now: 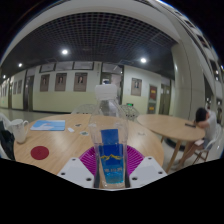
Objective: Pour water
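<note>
Gripper (111, 170) clamped on blue-labelled clear bottle (111, 160); wooden table (70, 145) beyond; red coaster (39, 153) on table.

The single view rides on the gripper (111, 163), looking level along its fingers, close over the table (70, 140).

A red round coaster (39, 152) lies on the wooden table (70, 140), with a blue sheet (48, 125) beyond it. A person (201, 128) sits at a round table (170, 124). Framed pictures (61, 81) line the far wall.
</note>
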Motion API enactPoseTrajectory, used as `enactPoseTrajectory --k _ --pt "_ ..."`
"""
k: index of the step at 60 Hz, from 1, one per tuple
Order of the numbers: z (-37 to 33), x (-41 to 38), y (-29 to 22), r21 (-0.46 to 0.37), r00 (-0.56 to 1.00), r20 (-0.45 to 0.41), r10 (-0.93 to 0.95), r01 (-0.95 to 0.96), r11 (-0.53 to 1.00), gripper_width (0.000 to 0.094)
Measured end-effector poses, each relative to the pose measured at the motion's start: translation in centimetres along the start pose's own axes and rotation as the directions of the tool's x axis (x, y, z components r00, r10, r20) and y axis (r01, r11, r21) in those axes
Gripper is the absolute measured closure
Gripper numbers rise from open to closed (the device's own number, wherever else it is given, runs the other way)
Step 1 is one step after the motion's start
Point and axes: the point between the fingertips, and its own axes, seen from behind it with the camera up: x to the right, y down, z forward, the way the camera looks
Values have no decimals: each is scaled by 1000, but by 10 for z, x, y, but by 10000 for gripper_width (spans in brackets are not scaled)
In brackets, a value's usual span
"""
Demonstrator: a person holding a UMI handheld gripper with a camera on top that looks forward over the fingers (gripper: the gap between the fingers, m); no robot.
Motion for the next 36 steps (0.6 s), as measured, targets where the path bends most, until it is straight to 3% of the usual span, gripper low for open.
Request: enactPoseTrajectory --k 7,13,20,24,31,36 --pt "4 -43 -53 48 969 -29 -247 248 968 601" --pt "17 -108 -101 95 838 -99 -536 544 834 600" --pt "1 -184 -156 122 498 -203 -843 867 483 601" --pt "5 -219 -177 135 278 -203 -939 958 254 599" --pt "-4 -290 -180 110 -35 -235 -971 992 -63 601" --pt "-4 -312 -189 38 -281 -308 -909 951 -306 600"
